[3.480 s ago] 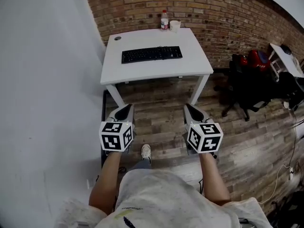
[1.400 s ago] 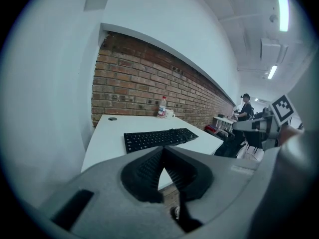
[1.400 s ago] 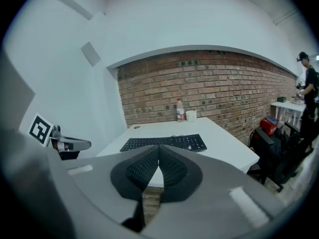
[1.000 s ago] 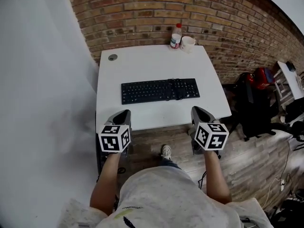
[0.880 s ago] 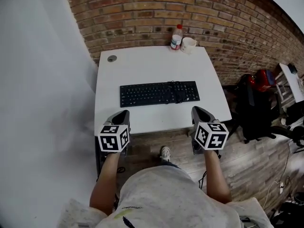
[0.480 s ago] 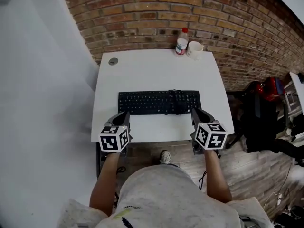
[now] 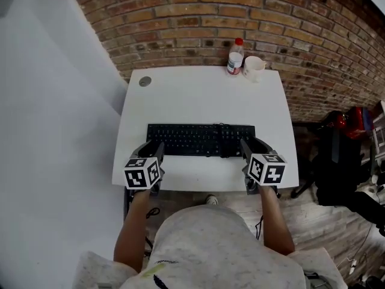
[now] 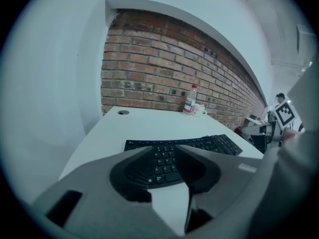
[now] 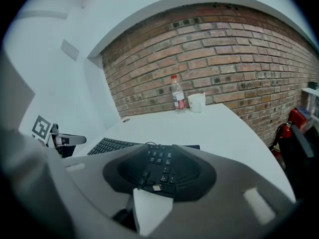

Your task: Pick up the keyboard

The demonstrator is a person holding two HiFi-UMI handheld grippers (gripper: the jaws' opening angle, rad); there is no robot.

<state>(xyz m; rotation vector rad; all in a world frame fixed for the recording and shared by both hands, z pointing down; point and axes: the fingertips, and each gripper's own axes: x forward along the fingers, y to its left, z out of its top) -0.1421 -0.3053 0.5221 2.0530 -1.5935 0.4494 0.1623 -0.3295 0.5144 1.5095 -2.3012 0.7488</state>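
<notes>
A black keyboard (image 7: pixel 201 139) lies flat across the near half of the white table (image 7: pixel 198 98), with its cable bundled over its right part. My left gripper (image 7: pixel 155 149) hovers at the keyboard's left end and my right gripper (image 7: pixel 248 147) at its right end. Both sets of jaws have just been opening and nothing is between them. In the left gripper view the keys (image 8: pixel 199 143) show beyond the parted gripper (image 8: pixel 160 151). The right gripper view shows the keypad end (image 9: pixel 159 158) through the parted gripper (image 9: pixel 159 148).
A plastic bottle (image 7: pixel 235 56) and a white mug (image 7: pixel 253 68) stand at the table's far right edge against the brick wall. A round cable hole (image 7: pixel 144 81) sits at the far left corner. A dark office chair (image 7: pixel 340 167) stands to the right, a white wall to the left.
The person has stepped up to the table. Both grippers have moved forward and down over its front edge to the keyboard's two ends, and their jaws have parted.
</notes>
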